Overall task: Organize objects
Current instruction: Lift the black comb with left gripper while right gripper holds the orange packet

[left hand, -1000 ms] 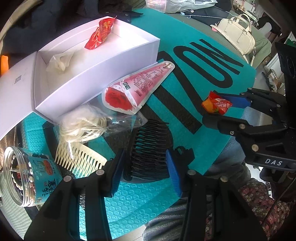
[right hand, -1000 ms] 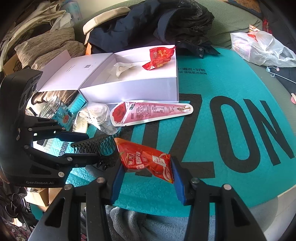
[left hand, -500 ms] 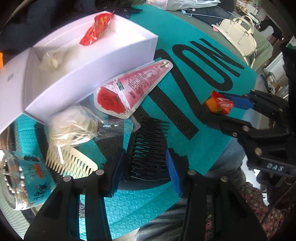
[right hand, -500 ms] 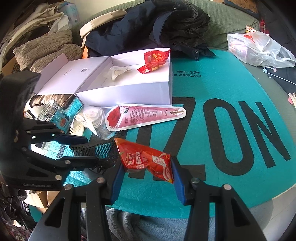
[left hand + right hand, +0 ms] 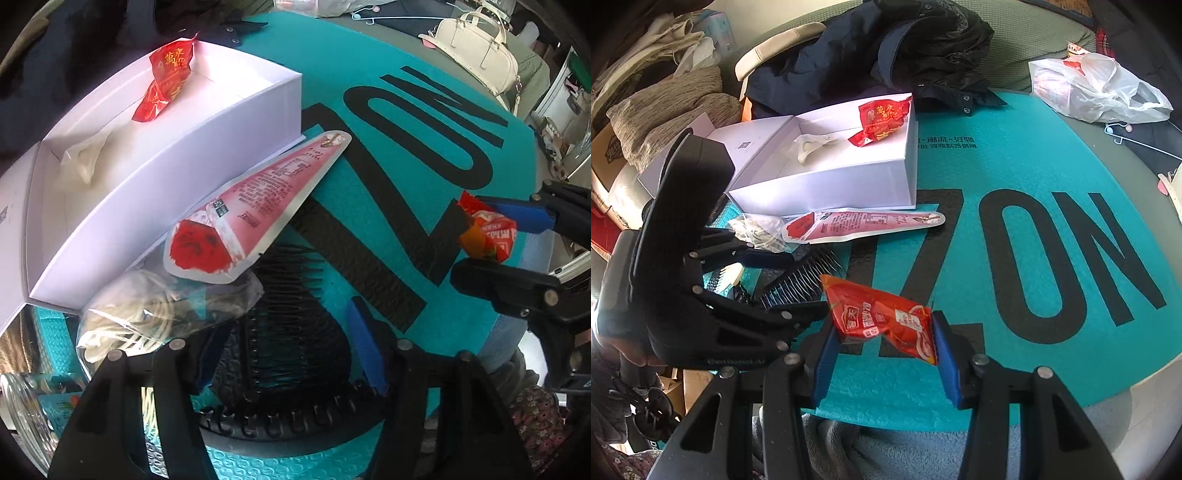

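Now left gripper [image 5: 288, 339] jaws opening around black comb [image 5: 291, 325], lower than before

Left gripper [image 5: 291, 343] jaws opening, angled steeply down; right gripper [image 5: 882, 354] jaws clamped.

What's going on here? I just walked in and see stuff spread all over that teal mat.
A person is tidying small items with a hand-held gripper in each hand. The right gripper is shut on a red snack packet, held above the teal mat. The left gripper is down over a black comb, its jaws opening with the comb between them. The open white box already holds another red packet and a pale wrapper. A pink pouch lies in front of the box.
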A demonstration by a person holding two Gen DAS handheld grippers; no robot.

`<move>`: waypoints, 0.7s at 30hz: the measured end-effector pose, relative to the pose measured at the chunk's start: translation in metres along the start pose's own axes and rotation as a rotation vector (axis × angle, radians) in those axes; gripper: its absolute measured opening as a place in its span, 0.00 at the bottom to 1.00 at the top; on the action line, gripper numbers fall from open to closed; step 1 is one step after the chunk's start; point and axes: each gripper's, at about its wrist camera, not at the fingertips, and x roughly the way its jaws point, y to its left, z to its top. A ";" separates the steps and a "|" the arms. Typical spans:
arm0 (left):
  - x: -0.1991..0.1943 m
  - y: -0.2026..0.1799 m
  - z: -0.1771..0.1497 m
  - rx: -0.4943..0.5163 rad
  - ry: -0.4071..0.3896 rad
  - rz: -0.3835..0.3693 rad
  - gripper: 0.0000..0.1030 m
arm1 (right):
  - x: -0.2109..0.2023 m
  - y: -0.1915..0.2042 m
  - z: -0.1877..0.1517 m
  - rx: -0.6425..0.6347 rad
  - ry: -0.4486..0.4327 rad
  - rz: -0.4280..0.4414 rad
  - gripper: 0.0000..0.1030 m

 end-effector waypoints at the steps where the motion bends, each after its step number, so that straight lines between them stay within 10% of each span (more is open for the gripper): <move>1: -0.002 0.001 -0.001 -0.003 -0.013 0.002 0.42 | 0.001 -0.001 0.000 0.004 0.002 0.001 0.47; 21: -0.054 0.000 0.008 -0.098 -0.134 -0.090 0.42 | -0.004 -0.010 0.008 0.009 -0.026 -0.012 0.47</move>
